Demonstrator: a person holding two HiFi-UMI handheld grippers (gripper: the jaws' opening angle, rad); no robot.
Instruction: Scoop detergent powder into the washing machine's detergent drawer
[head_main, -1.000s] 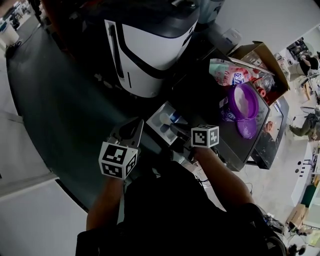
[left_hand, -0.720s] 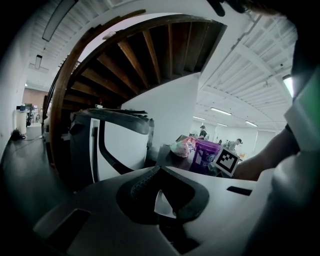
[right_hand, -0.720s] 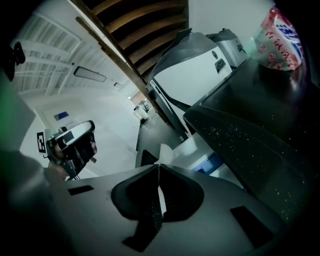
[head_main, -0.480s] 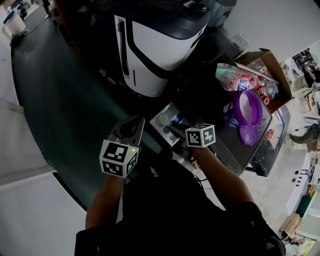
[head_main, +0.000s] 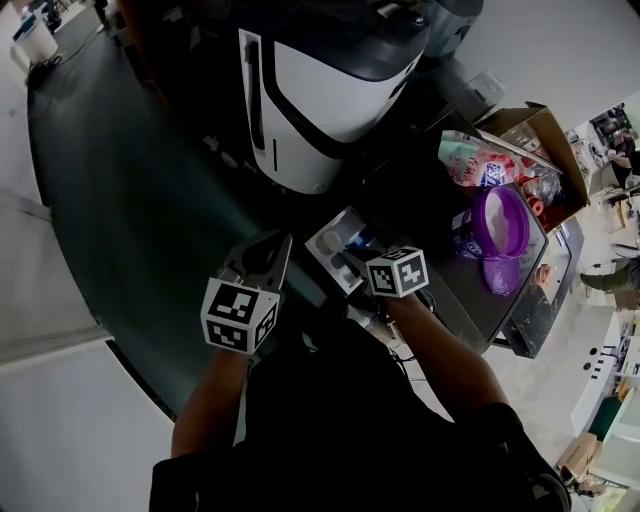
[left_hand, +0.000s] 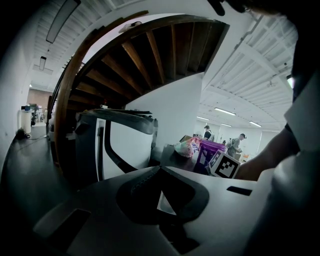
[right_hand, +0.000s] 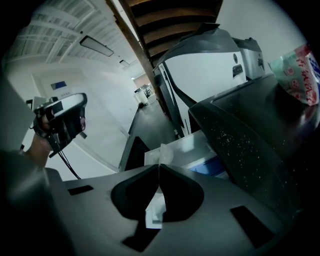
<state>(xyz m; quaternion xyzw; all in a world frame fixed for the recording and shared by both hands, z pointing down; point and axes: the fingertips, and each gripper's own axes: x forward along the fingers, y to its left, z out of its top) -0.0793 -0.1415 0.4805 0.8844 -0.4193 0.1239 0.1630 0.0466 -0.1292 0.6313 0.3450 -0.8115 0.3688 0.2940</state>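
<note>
Drawer (right_hand: 197, 144): pulled out of washer (head_main: 320, 90). White w/ a blue section. Lies just ahead of and below R gripper (right_hand: 159, 167) tips.
Scoop (right_hand: 164, 153): thin white handle clamped btwn R gripper's closed jaws. Bowl juts past the tips, over drawer's near end. Can't tell if it holds powder.
Tub (head_main: 497, 222): purple, open, white powder inside. Well off to R gripper's right on a dark top (head_main: 415, 205), w/ lid (head_main: 497, 276) lying beside it.
L gripper (left_hand: 160, 169): jaws shut together on nothing. Held to R gripper's left, near drawer, not touching it.
Risk, grip: handle looks pinched only at the jaw tips. Prob. it could twist or slip as the scoop tips, dropping scoop or powder.
Risk, aim: bowl sits near drawer's edge. Tipping here, or too fast, could throw powder outside the compartment or into the wrong one.
Risk, drawer: nothing braces it, so a knock from the scoop could push it back in.
Head view only: shows tub, lid, a pink bag (head_main: 470, 160) and where both grippers sit relative to drawer.
R gripper view only: shows handle in the jaws, drawer's blue section, and L gripper held in a hand.
L gripper view only: shows its own jaws closed and empty.
</note>
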